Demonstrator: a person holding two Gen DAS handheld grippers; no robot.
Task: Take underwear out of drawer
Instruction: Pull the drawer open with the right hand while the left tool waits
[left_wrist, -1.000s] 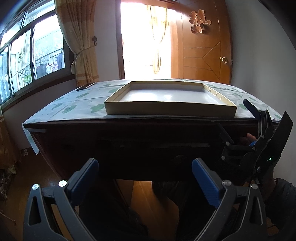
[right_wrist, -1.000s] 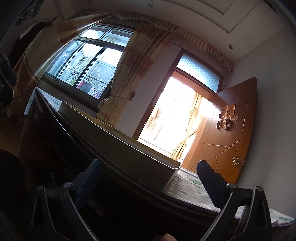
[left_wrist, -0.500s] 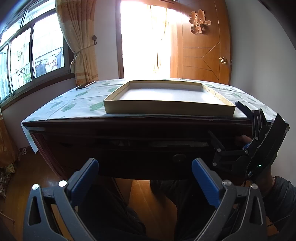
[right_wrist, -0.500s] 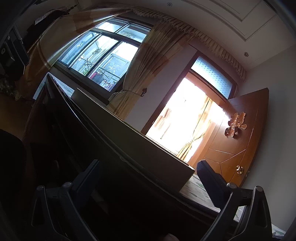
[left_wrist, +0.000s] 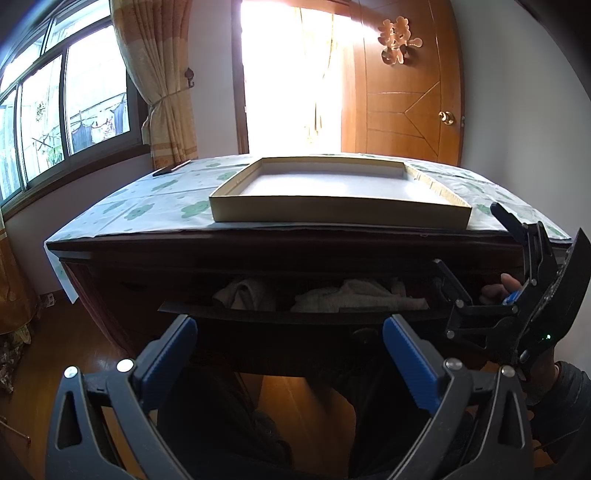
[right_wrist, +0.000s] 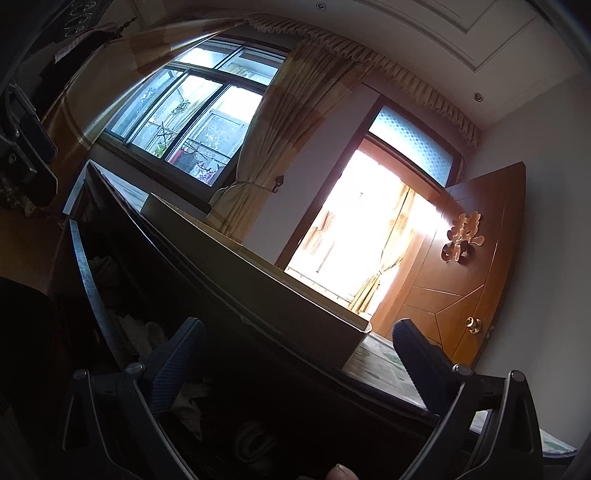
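At the bottom of the left wrist frame the left gripper (left_wrist: 286, 354) stands with its jaws spread wide and nothing between them. Just above them, in the middle of the frame, runs the dark front edge of the drawer (left_wrist: 295, 314), pulled partly out from under the surface (left_wrist: 129, 206). The underwear (left_wrist: 354, 297) lies inside as pale crumpled cloth — one lump directly ahead of the left jaws and slightly to the right, a smaller lump (left_wrist: 245, 293) toward the left. The larger heap stretches across the frame, side to side, along the drawer front; I cannot tell which way any single piece points, as they are bunched.

At the right edge of the same frame the right gripper (left_wrist: 476, 273) sits at the drawer's right end, a hand (left_wrist: 496, 291) behind it, jaws apart and empty. In the right wrist frame pale cloth (right_wrist: 142, 330) shows just beside its left finger (right_wrist: 177, 354), in the lower left, with the drawer running away toward the upper left.

Both grippers are close; I judge the right one nearer the cloth, needing to tip down into the gap — the left would go forward over the front edge.

Farther back, a shallow box (left_wrist: 332, 192) rests on the surface.
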